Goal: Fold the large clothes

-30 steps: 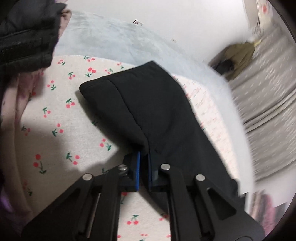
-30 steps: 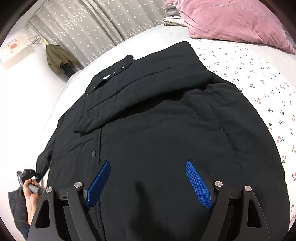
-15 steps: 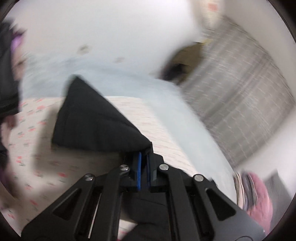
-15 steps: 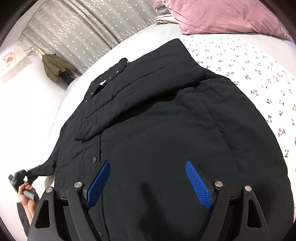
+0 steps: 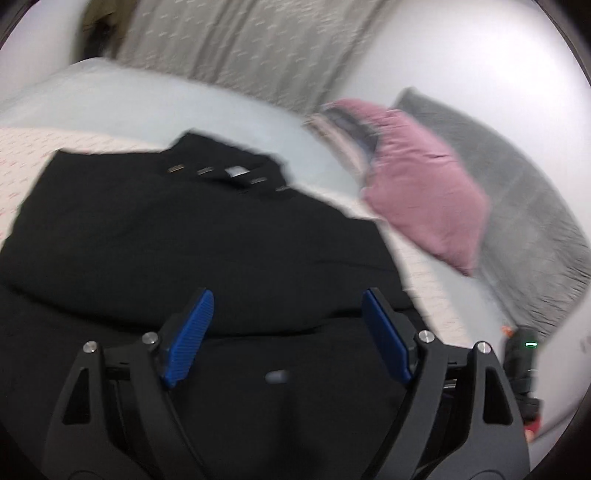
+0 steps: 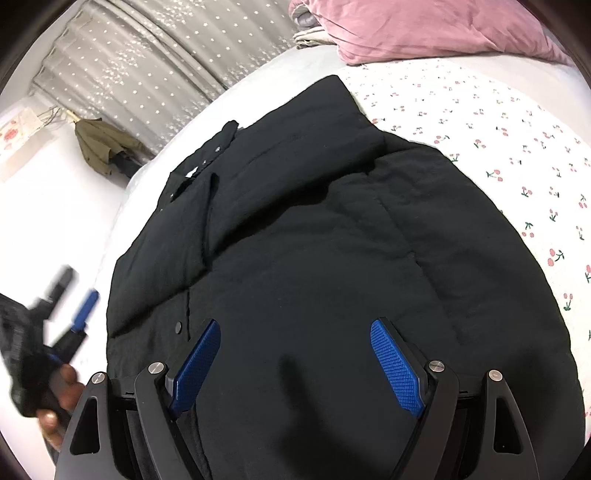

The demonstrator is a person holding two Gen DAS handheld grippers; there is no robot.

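A black padded coat (image 6: pixel 332 258) lies spread on the bed's cherry-print sheet (image 6: pixel 498 122), its collar end toward the starry grey curtain (image 6: pixel 155 66) and a pink pillow (image 6: pixel 424 29) beyond its far corner. Over the coat's near hem the right hand-held gripper (image 6: pixel 295 363) hangs with jaws wide apart and empty. Above the coat, the left hand-held gripper (image 5: pixel 286 330) is opening its jaws, nothing between them.

Bed (image 6: pixel 280 66) under cherry-print sheet (image 6: pixel 480 122). Black coat (image 6: pixel 314 240) spread flat across the middle, collar toward 11 o'clock. Pink pillow (image 6: pixel 417 29) at 12 o'clock on the bed's far edge, folded cloth (image 6: pixel 310 37) just beside it.
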